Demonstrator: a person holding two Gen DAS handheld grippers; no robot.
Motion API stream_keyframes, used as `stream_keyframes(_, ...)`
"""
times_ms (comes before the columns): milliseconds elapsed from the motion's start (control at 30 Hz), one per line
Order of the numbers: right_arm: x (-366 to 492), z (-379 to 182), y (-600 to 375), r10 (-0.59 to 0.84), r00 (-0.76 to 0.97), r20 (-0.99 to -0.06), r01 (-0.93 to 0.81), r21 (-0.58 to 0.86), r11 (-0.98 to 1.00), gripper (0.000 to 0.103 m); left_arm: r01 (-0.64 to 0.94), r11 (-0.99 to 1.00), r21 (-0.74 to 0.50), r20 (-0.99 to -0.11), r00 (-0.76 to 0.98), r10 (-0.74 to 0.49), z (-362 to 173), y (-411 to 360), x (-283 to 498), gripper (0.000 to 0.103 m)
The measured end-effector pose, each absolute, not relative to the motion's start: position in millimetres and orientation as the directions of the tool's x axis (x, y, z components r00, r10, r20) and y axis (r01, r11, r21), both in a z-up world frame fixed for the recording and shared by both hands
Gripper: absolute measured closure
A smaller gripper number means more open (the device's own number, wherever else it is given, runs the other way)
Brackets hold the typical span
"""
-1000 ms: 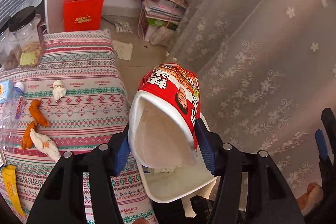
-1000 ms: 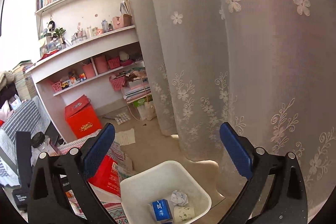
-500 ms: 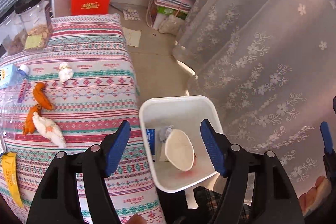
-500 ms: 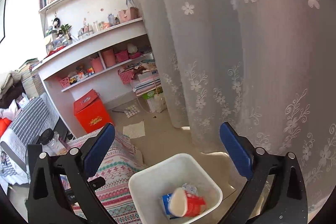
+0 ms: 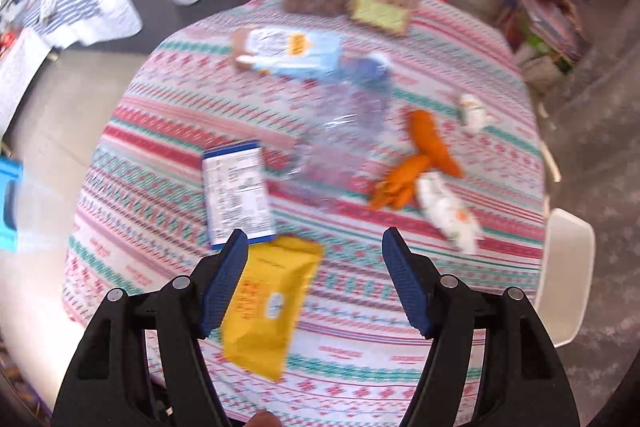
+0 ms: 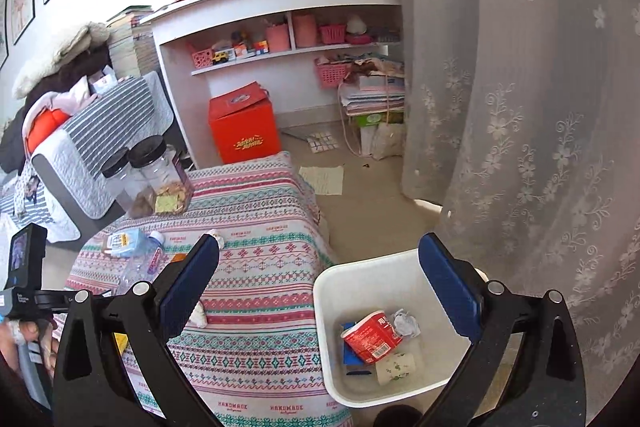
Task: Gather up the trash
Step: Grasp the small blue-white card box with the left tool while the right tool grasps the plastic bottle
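Both claws open, empty: left claw (image 5: 312, 283) over yellow packet (image 5: 269, 311); only right view shows bin's (image 6: 362, 283) red cup (image 6: 372, 337).

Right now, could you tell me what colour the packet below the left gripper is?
Yellow: the packet shows best in the left wrist view.
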State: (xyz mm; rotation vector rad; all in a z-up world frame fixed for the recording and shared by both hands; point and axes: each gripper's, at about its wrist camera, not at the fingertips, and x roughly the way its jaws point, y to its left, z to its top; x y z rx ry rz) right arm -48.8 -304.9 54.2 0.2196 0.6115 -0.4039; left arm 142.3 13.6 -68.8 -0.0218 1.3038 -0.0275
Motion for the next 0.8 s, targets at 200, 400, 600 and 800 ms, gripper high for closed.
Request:
stream_keyframes(200,-28.5,37.5,-295.4,-0.283,0.705,-0.651,0.418,0.058,0.907,0.007,-0.143,0.987,-0.067,-0.973,0.228,-0.033,-108.7,68.0,161.8,0.035)
stream_keyframes(400,-6.3,16.2,-280.5,-0.288,0.656,-0.697,0.405,0.003,0.914,0.007,-0.155,0.98,-0.125,-0.974,0.205,-0.092,-136.6,69.9,176.4,0.035)
stream_keyframes(600,21.3,-1.9,-263.6,-0.23,0.626,-0.745,0.367,0.022,0.93,0.007,-0.155,0.98,-0.127,-0.981,0.168,-0.1,-152.8,74.0,193.4,0.048)
stream_keyframes(800,51.8,-20.4,-233.4,-0.126,0.626,-0.769,0.293,0.082,0.953,0.007,-0.219,0.942,-0.253,-0.93,0.322,-0.175,-106.0,96.7,180.8,0.049)
